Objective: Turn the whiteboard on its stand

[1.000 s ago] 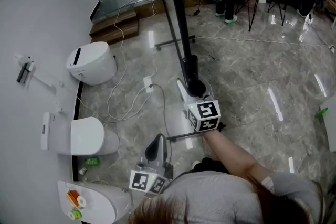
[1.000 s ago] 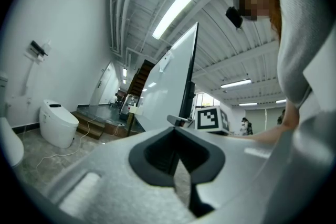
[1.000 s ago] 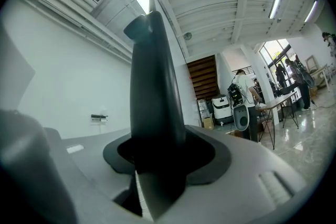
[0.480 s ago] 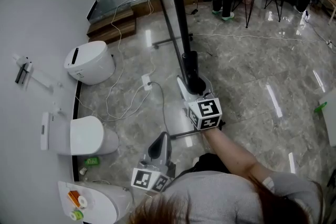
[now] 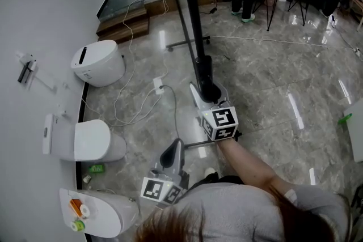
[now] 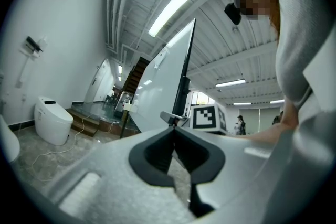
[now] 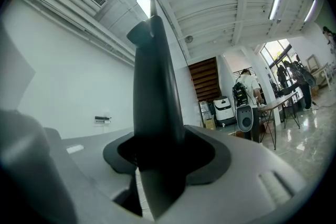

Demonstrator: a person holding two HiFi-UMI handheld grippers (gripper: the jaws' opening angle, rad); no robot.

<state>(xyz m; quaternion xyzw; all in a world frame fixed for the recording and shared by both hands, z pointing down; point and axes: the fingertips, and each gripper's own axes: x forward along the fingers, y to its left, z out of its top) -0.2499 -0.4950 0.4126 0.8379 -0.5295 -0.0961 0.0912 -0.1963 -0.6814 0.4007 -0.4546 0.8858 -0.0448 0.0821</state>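
Whiteboard (image 5: 191,14): thin white panel, dark frame edge clamped by right gripper (image 5: 205,92) fingers; left gripper (image 5: 172,155) fingers closed, empty.

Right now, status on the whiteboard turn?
Right hand-held gripper shut on the whiteboard, at its edge. Left hand-held gripper shut, empty. Cable on the floor beside the stand; toilets further left.

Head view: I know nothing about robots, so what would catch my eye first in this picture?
A tall whiteboard, seen edge-on as a dark line, runs from the top to the middle, where the right gripper is clamped on its frame. Three white toilets stand along the wall at the left, on a glossy marble floor. The left gripper sits lower, holding nothing.
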